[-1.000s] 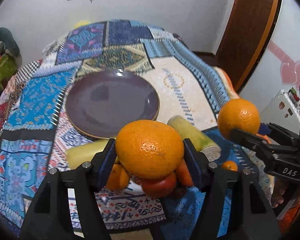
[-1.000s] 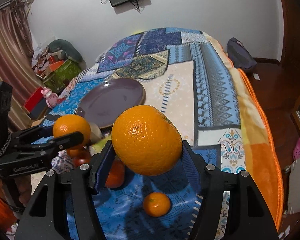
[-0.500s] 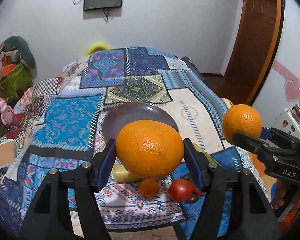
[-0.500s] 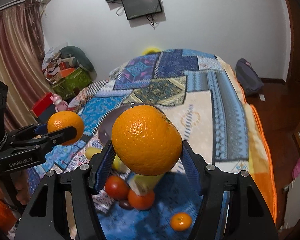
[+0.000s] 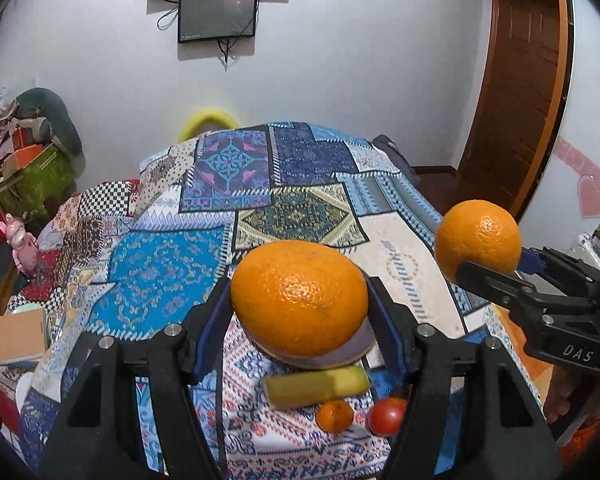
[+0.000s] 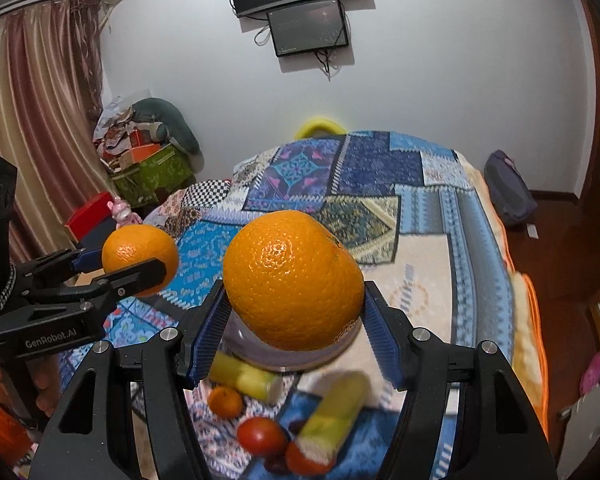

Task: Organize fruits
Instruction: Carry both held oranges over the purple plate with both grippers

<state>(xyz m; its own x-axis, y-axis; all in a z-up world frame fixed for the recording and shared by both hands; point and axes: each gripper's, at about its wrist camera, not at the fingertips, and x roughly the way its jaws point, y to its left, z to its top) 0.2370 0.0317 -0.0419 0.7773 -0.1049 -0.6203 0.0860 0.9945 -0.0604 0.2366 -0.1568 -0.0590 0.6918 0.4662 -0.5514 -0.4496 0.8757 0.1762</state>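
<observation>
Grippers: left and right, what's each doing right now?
Left gripper: closed on an orange.
Right gripper: closed on another orange.

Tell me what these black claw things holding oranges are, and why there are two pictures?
They are grippers, two-finger tools that a person holds, one in each hand. Each has a little camera looking along its fingers, so there are two pictures. One picture comes from the left gripper, which squeezes a big orange. The other comes from the right gripper, squeezing another orange. Each camera also sees the other gripper off to its side. Below them is a bed with a patchwork blanket. On it lie a dark plate, yellow-green fruit pieces, a small orange and a tomato.
</observation>
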